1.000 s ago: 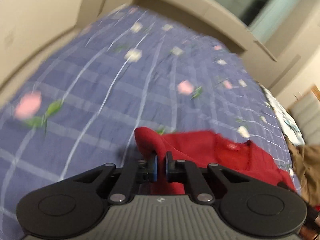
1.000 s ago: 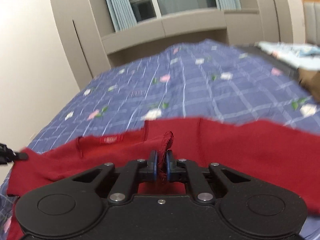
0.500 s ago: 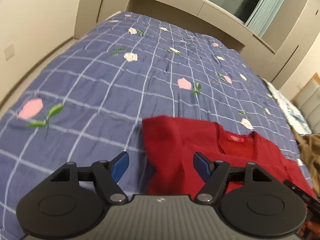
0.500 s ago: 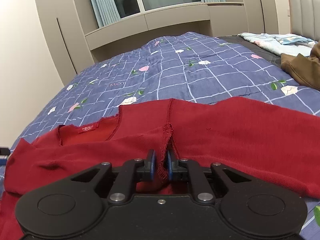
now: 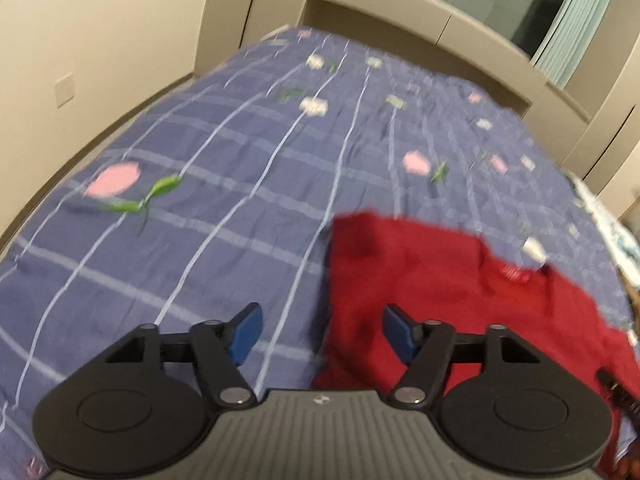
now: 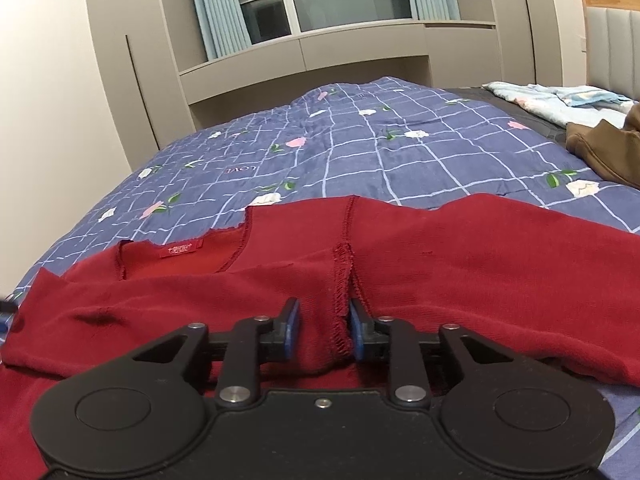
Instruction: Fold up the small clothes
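First fold's down: the red top (image 6: pixel 460 248) lies doubled on the bed (image 6: pixel 380 148), left gripper (image 5: pixel 320 330) wide and empty, right gripper (image 6: pixel 322 330) just parting off the hem, more folds to come.

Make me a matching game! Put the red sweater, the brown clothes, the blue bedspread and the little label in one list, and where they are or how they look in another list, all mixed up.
Things:
1. red sweater
2. brown clothes
3. bedspread
4. label

Clues:
A. white grid with flowers
B. inside the neckline
C. far right on the bed
D. spread flat near the grippers

Pairs: 1-D, 2-C, 3-A, 4-B
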The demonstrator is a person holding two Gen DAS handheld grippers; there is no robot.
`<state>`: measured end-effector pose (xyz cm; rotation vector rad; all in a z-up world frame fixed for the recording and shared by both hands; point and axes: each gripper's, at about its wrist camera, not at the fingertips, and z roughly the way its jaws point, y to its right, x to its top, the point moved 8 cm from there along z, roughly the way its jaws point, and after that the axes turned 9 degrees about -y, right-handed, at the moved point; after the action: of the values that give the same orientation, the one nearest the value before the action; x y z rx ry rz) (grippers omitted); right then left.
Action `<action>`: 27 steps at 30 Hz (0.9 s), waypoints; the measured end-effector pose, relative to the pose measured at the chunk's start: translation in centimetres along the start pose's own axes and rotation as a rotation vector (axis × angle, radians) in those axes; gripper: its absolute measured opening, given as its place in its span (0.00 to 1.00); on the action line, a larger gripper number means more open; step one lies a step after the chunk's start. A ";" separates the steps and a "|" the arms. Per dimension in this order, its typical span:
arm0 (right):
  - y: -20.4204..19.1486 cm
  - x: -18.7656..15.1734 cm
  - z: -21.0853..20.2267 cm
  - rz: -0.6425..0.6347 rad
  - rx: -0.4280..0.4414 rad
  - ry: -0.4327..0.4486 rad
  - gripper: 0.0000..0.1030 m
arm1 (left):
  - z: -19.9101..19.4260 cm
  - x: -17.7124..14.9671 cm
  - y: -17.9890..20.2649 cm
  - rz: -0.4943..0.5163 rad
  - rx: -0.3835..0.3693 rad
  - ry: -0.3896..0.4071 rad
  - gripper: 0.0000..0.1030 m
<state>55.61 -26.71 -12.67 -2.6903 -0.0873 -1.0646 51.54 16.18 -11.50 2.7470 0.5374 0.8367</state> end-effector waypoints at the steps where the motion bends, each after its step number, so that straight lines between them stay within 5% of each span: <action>1: -0.1 -0.1 0.0 -0.007 0.001 0.004 0.35 | 0.0 0.6 0.3 -0.001 0.009 0.013 0.73; 11: -0.9 -0.4 0.3 -0.052 0.023 0.007 0.55 | 4.7 2.5 -0.7 -0.007 0.157 -0.015 0.73; 18: -1.3 -0.6 0.1 -0.056 0.055 0.020 0.66 | 1.5 0.7 0.1 -0.044 0.074 0.043 0.90; 22: -1.4 -0.6 0.0 -0.058 0.067 0.019 0.72 | 3.0 -1.4 -0.1 0.062 0.231 -0.021 0.92; 24: -1.4 -0.5 -0.2 -0.054 0.084 0.024 0.78 | 3.0 -1.3 0.4 0.093 0.258 0.007 0.94; 27: -1.0 -0.3 -1.9 -0.019 0.106 0.060 1.00 | 2.1 -1.1 0.9 0.050 0.248 -0.005 0.94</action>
<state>53.95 -26.21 -11.35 -2.5663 -0.1545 -1.1129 52.13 14.70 -13.51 2.9976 0.6118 0.8247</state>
